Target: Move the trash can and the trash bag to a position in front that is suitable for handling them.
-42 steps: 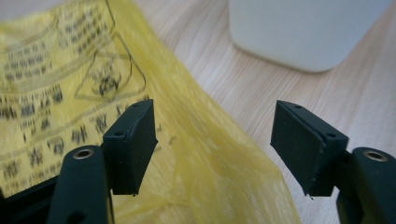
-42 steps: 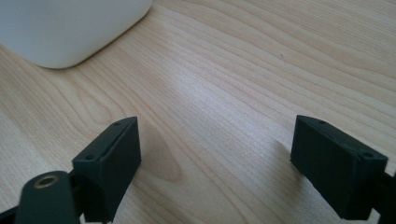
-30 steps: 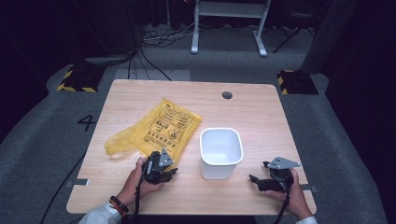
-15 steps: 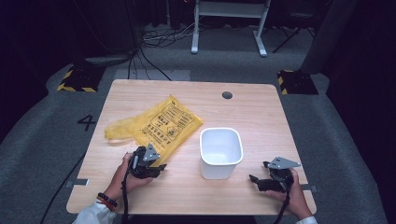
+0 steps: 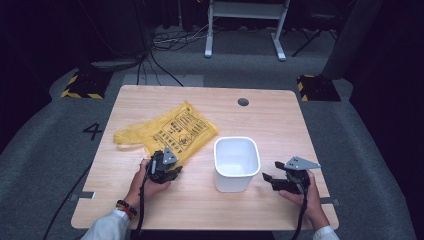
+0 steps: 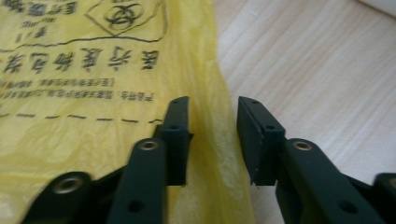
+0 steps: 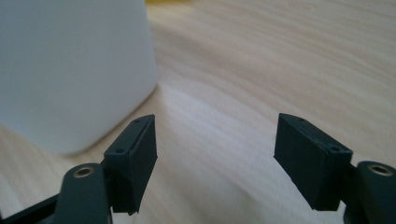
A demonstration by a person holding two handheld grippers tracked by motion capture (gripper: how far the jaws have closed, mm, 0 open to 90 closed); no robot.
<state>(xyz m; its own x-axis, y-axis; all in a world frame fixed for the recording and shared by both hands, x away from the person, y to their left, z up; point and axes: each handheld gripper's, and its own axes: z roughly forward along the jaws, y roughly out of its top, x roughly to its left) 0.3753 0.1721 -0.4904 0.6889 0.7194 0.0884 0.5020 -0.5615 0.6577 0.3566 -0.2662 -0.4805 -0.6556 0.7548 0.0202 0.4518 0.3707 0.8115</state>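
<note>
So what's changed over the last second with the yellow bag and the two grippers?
The left gripper slid left, then back toward the yellow bag's near edge; its fingers have just been closing with the bag's edge between them, not yet pinched. The right gripper lifted slightly beside the white bin, its jaws closing a little with nothing between them. Bag, bin and table stayed put.
</note>
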